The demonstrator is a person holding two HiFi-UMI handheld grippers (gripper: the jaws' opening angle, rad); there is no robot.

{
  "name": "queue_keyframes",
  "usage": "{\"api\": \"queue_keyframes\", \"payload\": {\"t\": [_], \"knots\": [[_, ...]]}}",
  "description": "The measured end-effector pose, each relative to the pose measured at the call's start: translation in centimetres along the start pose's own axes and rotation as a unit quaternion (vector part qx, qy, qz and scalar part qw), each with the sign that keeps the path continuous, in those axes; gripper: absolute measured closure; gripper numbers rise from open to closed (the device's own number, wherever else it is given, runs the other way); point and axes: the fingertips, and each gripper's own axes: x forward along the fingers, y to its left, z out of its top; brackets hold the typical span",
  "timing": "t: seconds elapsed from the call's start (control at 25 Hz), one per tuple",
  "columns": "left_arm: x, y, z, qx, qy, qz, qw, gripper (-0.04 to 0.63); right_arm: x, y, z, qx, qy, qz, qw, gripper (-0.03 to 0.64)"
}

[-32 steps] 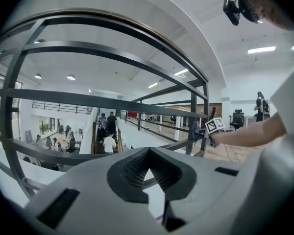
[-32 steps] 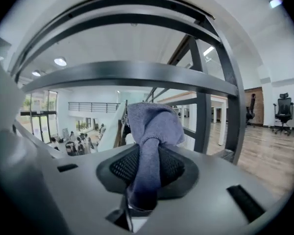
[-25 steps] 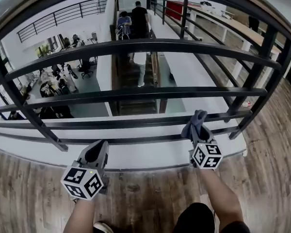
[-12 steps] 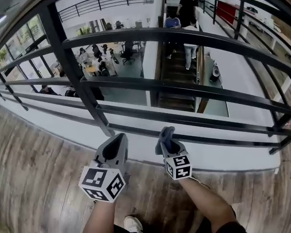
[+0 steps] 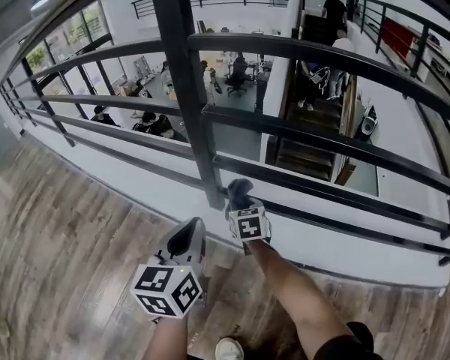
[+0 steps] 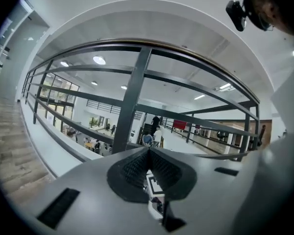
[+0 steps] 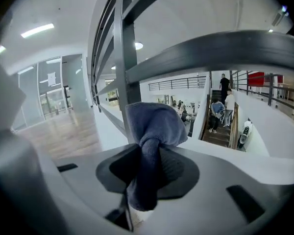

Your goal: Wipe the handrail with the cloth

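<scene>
**Cloth pinched and aimed low at the railing, spare gripper parked behind**

The right gripper (image 7: 147,166) has its jaws clamped on a blue-grey cloth (image 7: 154,126). The middle of the cloth is squeezed thin between the pads, and a rounded wad bulges out past the tips. That grip looks deliberate: the soft wad leads, so fabric rather than plastic should meet the metal.

The left gripper (image 6: 148,166) has its jaws brought together with nothing between them. In the head view it (image 5: 186,240) hangs back over the wooden floor (image 5: 67,223), just behind the right gripper (image 5: 242,205). Probably it is simply kept clear, since wiping needs only one tool.

The cloth (image 5: 238,190) sits low on the handrail (image 5: 322,55), just beside the foot of the upright post (image 5: 186,88) and near the lower bar (image 5: 322,193). From the right gripper view, the post (image 7: 123,67) stands right behind the wad and a thick bar (image 7: 220,50) crosses above. Whether fabric actually touches metal cannot be told from either view.

The next move would likely call for pressing the wad against a bar and running it along, steering round the post.
</scene>
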Motion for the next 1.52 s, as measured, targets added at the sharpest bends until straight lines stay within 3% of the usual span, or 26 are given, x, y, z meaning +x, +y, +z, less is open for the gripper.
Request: {"api": "queue_keyframes", "payload": {"t": [0.12, 0.2, 0.48, 0.64, 0.76, 0.96, 1.08, 1.2, 1.36, 1.52], "knots": [[-0.3, 2.1, -0.1, 0.004, 0.005, 0.011, 0.9999, 0.592, 2.4, 0.3, 0.2, -0.007, 0.03, -0.011, 0.999, 0.514], [0.1, 2.2, -0.1, 0.034, 0.007, 0.005, 0.9994, 0.592, 3.5, 0.2, -0.2, -0.011, 0.048, -0.014, 0.999, 0.514], [0.5, -1.9, -1.2, 0.105, 0.02, -0.028, 0.9939, 0.592, 1.7, -3.4, -2.8, -0.005, 0.105, -0.033, 0.994, 0.514], [1.5, -4.3, -1.3, 0.07, 0.023, -0.066, 0.9951, 0.592, -0.3, -5.9, -3.6, 0.004, 0.111, -0.036, 0.993, 0.514], [1.9, -5.2, -1.6, 0.049, 0.025, -0.073, 0.9958, 0.592, -1.9, -7.4, -5.2, 0.033, 0.119, -0.035, 0.992, 0.514], [2.5, -7.5, -2.2, 0.089, 0.042, -0.054, 0.9937, 0.592, -5.7, -10.5, -6.5, 0.069, 0.121, -0.028, 0.99, 0.514], [2.9, -10.0, -3.4, 0.121, 0.06, -0.064, 0.9888, 0.592, -8.3, -13.4, -7.5, 0.065, 0.115, -0.037, 0.991, 0.514], [3.4, -12.3, -4.3, 0.121, 0.074, -0.082, 0.9865, 0.592, -10.5, -16.5, -7.7, 0.072, 0.095, -0.041, 0.992, 0.514], [4.1, -15.8, -5.1, 0.107, 0.079, -0.102, 0.9859, 0.592, -14.5, -22.2, -10.1, 0.077, 0.108, -0.082, 0.988, 0.514], [4.8, -18.7, -5.8, 0.128, 0.086, -0.117, 0.9811, 0.592, -17.4, -25.6, -11.5, 0.097, 0.095, -0.089, 0.987, 0.514]]}}
